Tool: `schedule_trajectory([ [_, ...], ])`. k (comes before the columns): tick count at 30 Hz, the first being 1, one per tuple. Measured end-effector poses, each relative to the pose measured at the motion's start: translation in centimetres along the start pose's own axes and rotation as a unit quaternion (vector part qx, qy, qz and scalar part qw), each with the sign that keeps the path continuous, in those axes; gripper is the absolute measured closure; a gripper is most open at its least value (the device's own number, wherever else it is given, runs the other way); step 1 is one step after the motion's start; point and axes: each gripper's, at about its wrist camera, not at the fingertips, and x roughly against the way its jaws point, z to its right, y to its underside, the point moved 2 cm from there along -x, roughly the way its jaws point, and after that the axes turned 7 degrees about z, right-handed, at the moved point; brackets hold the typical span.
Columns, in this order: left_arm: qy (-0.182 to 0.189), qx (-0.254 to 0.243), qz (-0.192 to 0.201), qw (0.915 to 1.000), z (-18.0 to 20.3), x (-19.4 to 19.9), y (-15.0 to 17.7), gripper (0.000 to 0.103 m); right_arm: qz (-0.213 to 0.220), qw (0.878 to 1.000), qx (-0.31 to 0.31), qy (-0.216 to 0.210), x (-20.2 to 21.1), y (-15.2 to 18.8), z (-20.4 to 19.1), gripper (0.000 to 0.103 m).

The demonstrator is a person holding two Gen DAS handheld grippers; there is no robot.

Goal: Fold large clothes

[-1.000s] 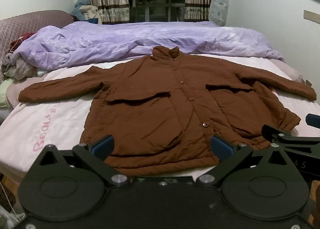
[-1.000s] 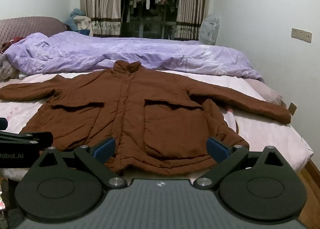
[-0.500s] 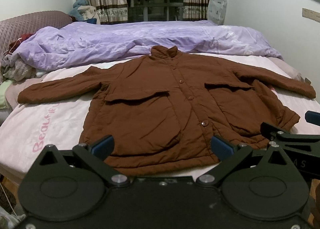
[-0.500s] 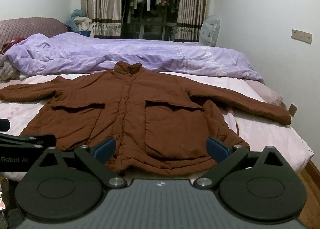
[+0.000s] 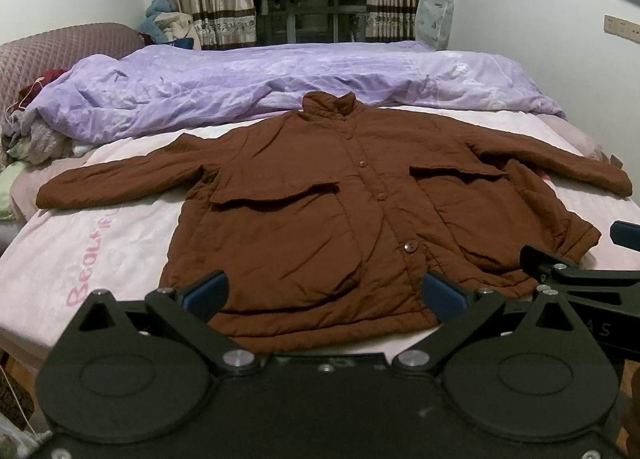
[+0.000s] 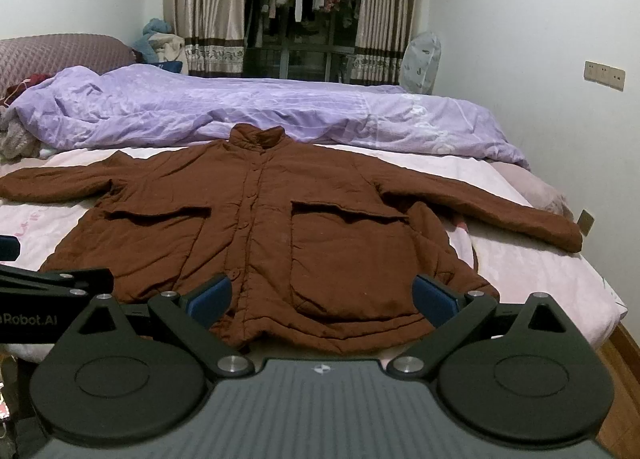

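Both hand-held grippers (image 5: 324, 295) (image 6: 322, 295) wide apart

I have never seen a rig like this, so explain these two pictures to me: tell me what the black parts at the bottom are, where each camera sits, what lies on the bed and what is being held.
No robot arm here: a person holds one two-finger gripper in each hand. Each picture comes from a fisheye camera on a gripper, looking forward along its fingers. The black parts are the left gripper and right gripper, both with blue-padded jaws wide open, holding nothing. Each view also catches the other gripper at its edge. On the bed's pink sheet a brown jacket lies flat, buttoned, sleeves spread out. Behind it is a rumpled purple duvet. Folding has not begun.
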Motion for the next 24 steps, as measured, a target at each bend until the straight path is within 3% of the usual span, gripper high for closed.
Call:
schedule_trajectory([
  [24, -0.001, -0.001, -0.003, 1.0000, 0.20, -0.08, 0.05, 0.000, -0.001, 1.000, 0.001, 0.001, 0.02, 0.09, -0.03, 0.000],
])
